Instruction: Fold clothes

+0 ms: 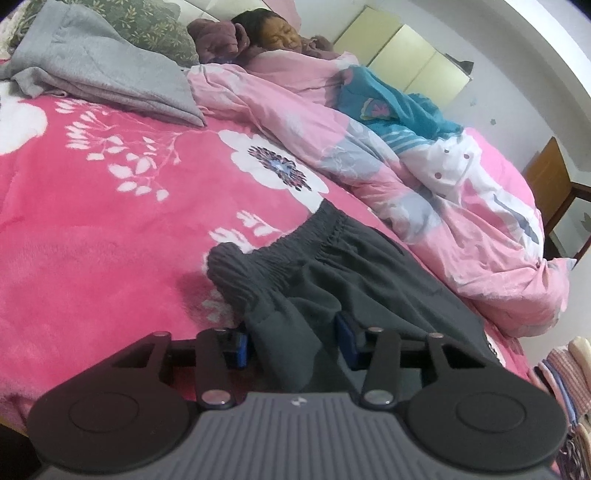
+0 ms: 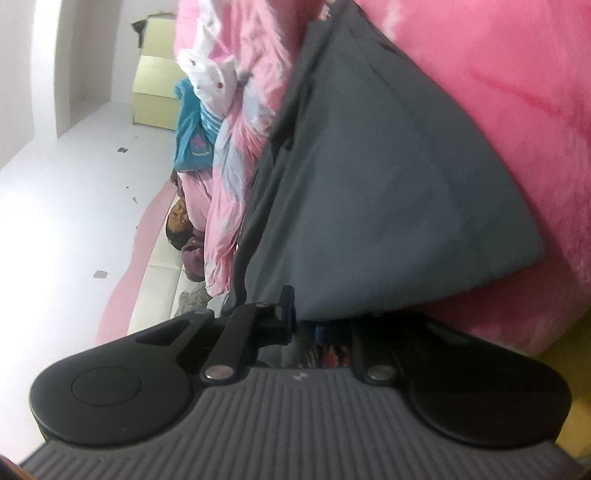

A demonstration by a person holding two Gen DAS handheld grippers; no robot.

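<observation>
The dark grey trousers (image 1: 332, 273) lie on the pink floral blanket (image 1: 92, 206) of the bed, elastic waistband away from the left tongs (image 1: 295, 341), which stand spread astride a fabric ridge. The right tongs (image 2: 304, 325) look nearly pressed together on the trousers' edge, though the contact is shadowed. To fold well, I judge both should pinch every layer firmly and travel level, so the edges meet square.

1. A bright pink fleece blanket (image 1: 110, 206) printed with white flowers covers the bed.
2. A crumpled grey fleece throw (image 1: 96, 70) lies near the head of the bed.
3. A person (image 1: 273, 29) lies under a pale pink floral quilt (image 1: 424, 192).
4. A teal patterned cloth (image 1: 388, 107) rests on the quilt.
5. Pale yellow cabinet panels (image 1: 406, 55) line the wall.
</observation>
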